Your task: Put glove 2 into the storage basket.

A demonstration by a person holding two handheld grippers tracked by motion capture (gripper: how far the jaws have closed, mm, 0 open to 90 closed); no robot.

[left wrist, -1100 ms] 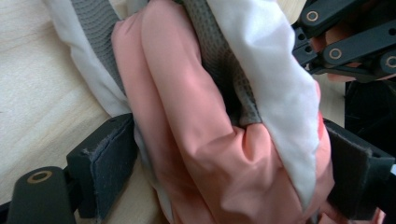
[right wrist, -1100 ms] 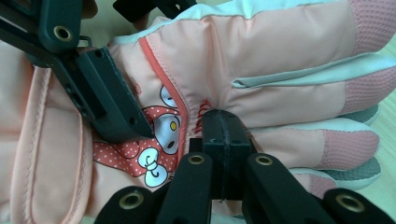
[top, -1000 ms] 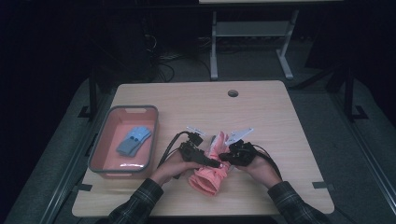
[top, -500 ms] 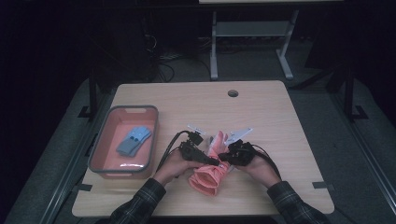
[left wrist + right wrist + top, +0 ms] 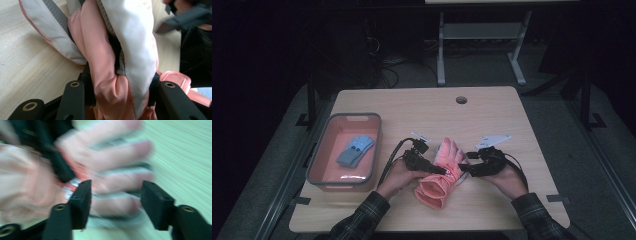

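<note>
One pink glove (image 5: 439, 176) lies on a light wooden table (image 5: 512, 120), near the front edge and a little right of centre, fingers pointing away from the person and ribbed cuff toward them. The high view shows its pink back; the left gripper view shows white panels and grey strips (image 5: 130, 45) on the folded fabric.

Two hand-held grippers meet at the glove. The left gripper (image 5: 439, 170) comes in from the glove's left side, and its two black jaws are pressed tight against a bunched fold of the pink and white fabric, which fills the gap between them in the left gripper view (image 5: 117, 97). The right gripper (image 5: 464, 170) comes in from the glove's right side. In the right gripper view, which is blurred, its two black jaws stand apart (image 5: 116, 205), with the glove's fingers (image 5: 112, 157) beyond and partly between them; whether they touch the fabric cannot be told.

Two hands hold the grippers: the left hand (image 5: 399, 175) and the right hand (image 5: 507, 180), each with a plaid sleeve reaching in from the table's front edge. A black cable (image 5: 389, 160) loops from the left gripper.

At the table's left stands one pink tray with a grey rim (image 5: 319, 152). Inside it lies one blue folded item (image 5: 354, 150), too small to identify further. One small round hole (image 5: 461, 99) sits near the table's far edge.
</note>
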